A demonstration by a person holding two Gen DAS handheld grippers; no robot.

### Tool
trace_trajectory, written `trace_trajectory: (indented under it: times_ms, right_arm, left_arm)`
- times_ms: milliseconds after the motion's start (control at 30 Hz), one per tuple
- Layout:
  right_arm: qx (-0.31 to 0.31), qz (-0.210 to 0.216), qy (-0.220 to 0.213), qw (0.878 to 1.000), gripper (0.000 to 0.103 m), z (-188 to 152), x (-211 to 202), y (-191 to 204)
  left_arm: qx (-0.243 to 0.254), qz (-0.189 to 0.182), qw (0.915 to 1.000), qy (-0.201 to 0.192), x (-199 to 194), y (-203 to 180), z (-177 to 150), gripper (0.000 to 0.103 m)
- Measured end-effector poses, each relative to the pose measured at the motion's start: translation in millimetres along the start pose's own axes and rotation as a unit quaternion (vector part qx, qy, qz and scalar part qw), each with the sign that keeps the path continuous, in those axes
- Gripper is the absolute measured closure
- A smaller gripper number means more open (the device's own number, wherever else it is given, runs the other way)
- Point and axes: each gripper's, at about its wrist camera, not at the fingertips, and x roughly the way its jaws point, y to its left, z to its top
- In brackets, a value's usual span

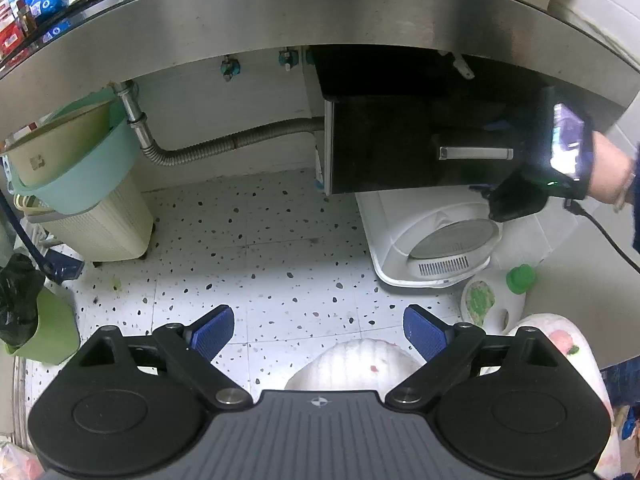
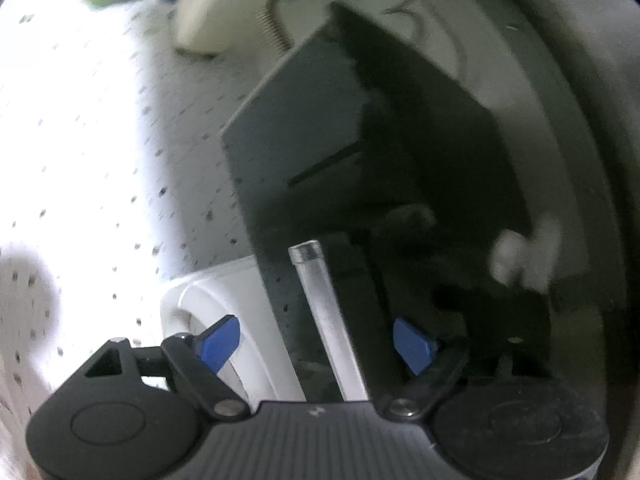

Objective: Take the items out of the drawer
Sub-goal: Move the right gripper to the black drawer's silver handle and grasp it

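From my left tool point(image 1: 319, 334): wide open, holding nothing, hanging over the floor; the drawer point(image 1: 404, 148) sits ahead, up right, seemingly shut. From my right tool point(image 2: 316, 340): spread wide, its handle point(image 2: 326, 320) between the pads, not gripped. Next I close, then pull.

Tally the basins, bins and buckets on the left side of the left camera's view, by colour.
Teal basin: 1
Beige basin, nested in the teal one: 1
Cream ribbed bin: 1
Green bucket: 1
Total: 4
A cream lattice piece behind them is too hidden to count.
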Motion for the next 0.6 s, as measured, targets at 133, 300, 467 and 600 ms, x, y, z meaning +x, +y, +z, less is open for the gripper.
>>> trace_trajectory:
  times_ms: [133,300,467,600]
  right_arm:
    - [-0.033,0.015,0.017,0.999,0.021,7,19,3]
    - [-0.049,0.031,0.037,0.998,0.033,11,32,2]
    - [-0.040,0.036,0.040,0.998,0.031,11,33,-2]
    - [-0.065,0.037,0.047,0.996,0.027,11,41,-6]
  left_arm:
    - [0.002,0.002,1.0000,0.006,1,2,2,0.011]
    - [0.002,0.011,0.9999,0.009,1,7,5,0.011]
    - [-0.007,0.008,0.9998,0.018,5,11,8,0.011]
    - [-0.010,-0.002,0.9997,0.023,7,10,9,0.011]
